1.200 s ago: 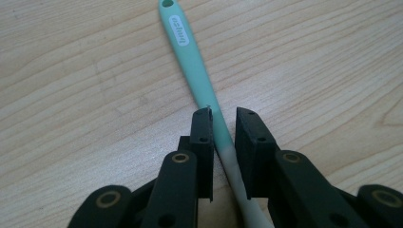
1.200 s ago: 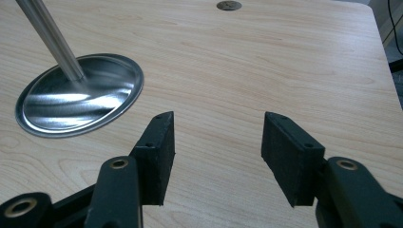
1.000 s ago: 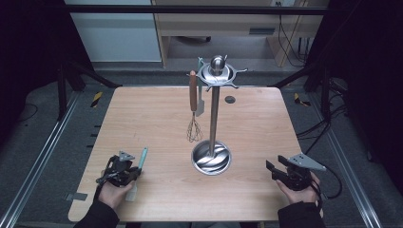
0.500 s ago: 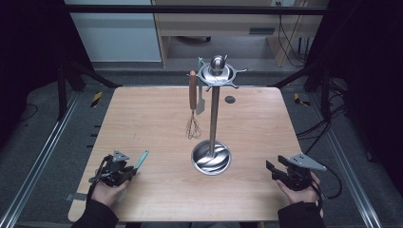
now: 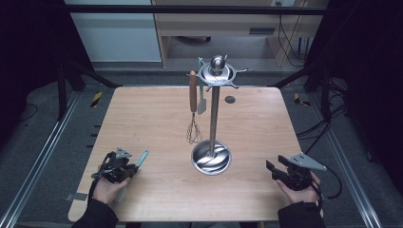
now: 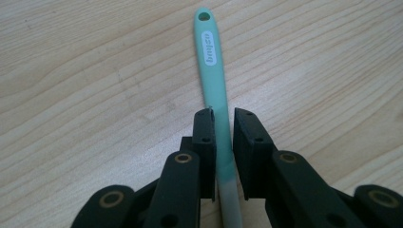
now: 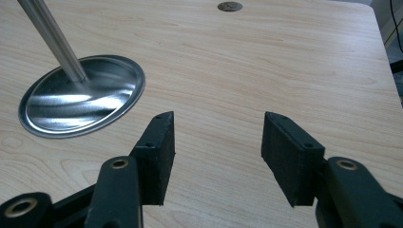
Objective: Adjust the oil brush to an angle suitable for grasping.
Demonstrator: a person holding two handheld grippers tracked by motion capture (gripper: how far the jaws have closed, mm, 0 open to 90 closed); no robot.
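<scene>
My left gripper (image 6: 223,118) (image 5: 134,165) sits at the table's front left, its jaws closed on the handle of a mint-green utensil (image 6: 214,71) (image 5: 142,156). Those jaws have just been closing, with the handle between them. The handle's holed end points away over the wood, toward the stand. At the front right my right gripper (image 7: 216,152) (image 5: 273,168) rests open, nothing between its pads. A steel utensil stand (image 5: 214,114) rises from a round dish base (image 5: 211,157) (image 7: 81,95) mid-table. From its top hang a wooden-handled whisk (image 5: 193,128) and a small spatula (image 5: 201,102).
A small dark disc (image 5: 230,99) (image 7: 230,6) lies on the wooden table (image 5: 142,114) behind the stand. The stand's pole (image 7: 50,35) slants up at the far left of the right gripper view. Metal rails run along both sides of the table.
The left hand has shifted slightly, and the green handle has tilted a little with it. The right hand has not moved.
</scene>
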